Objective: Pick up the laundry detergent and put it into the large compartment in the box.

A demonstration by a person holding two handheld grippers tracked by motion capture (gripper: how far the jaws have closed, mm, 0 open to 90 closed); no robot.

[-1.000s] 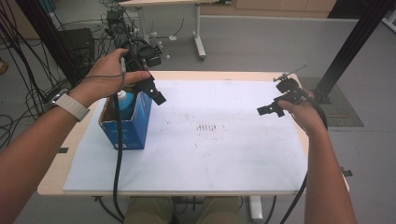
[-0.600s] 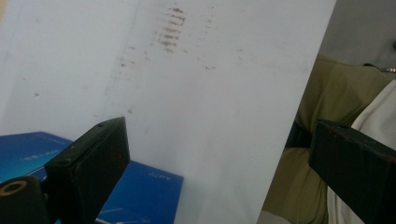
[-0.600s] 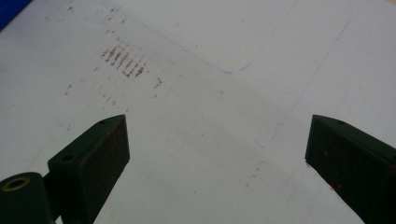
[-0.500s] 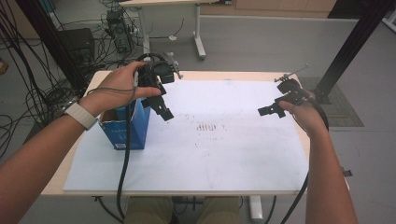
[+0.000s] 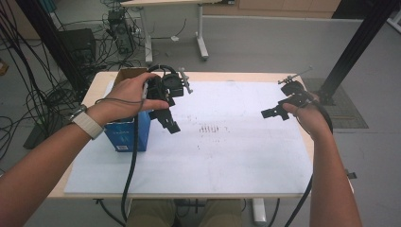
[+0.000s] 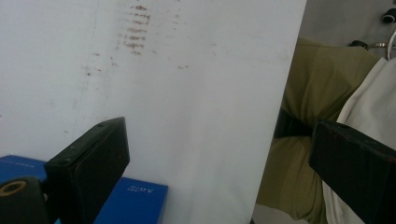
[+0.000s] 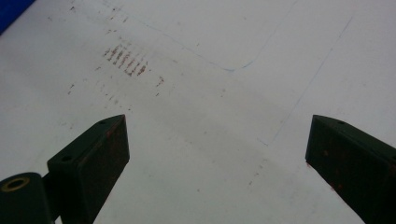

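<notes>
Blue box (image 5: 126, 133), open-topped, at counter (image 5: 246, 156) left. Left gripper (image 5: 169, 124): beside box, jaws wide, empty. Right gripper (image 5: 272, 112): apart, spread, empty. Likely next: reach into box.

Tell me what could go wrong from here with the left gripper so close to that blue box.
The left gripper hangs open, holding nothing, right beside the open blue box; a sideways swing could knock the box over. Its cable trails across the white sheet past the box and might drag either one. The right gripper is open and well clear.
</notes>
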